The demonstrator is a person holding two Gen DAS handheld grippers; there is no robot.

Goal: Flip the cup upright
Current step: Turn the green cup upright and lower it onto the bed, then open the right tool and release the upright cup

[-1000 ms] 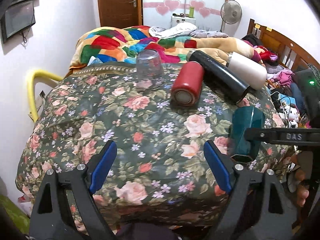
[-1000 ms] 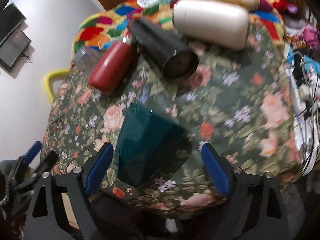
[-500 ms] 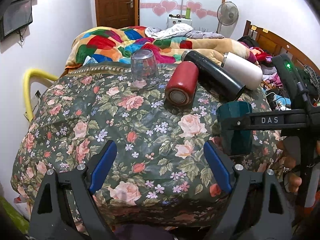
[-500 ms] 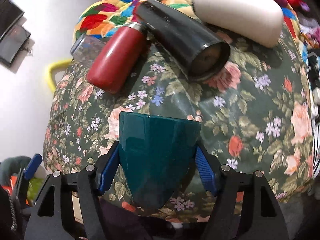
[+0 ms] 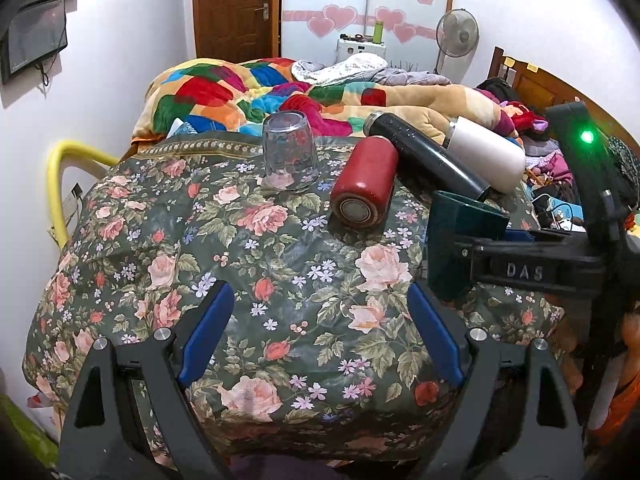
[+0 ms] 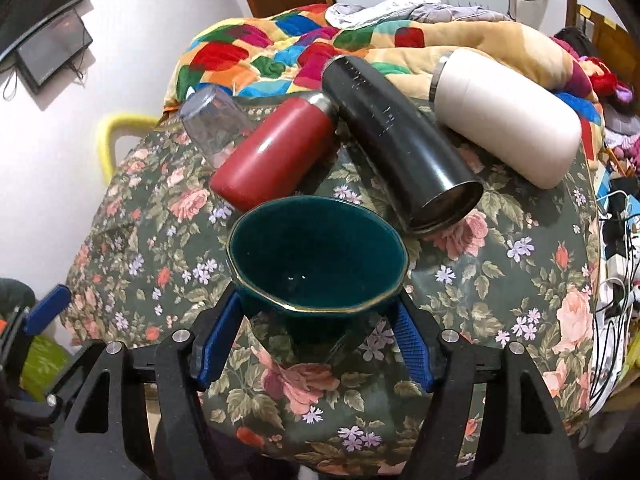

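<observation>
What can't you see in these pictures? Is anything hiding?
- Green cup, right wrist view: its bottom is hidden behind its own rim, so whether it touches the flowered cloth is unclear.
- Green cup, left wrist view: the right gripper covers its middle.
- Red bottle, black bottle and white bottle: their far ends point away; caps cannot be made out.
- Left gripper: holds nothing; only its tip shows in the right view.

Bright and sharp inside. Bent round at the edges, dark corners at 1 and 11 o'clock.
</observation>
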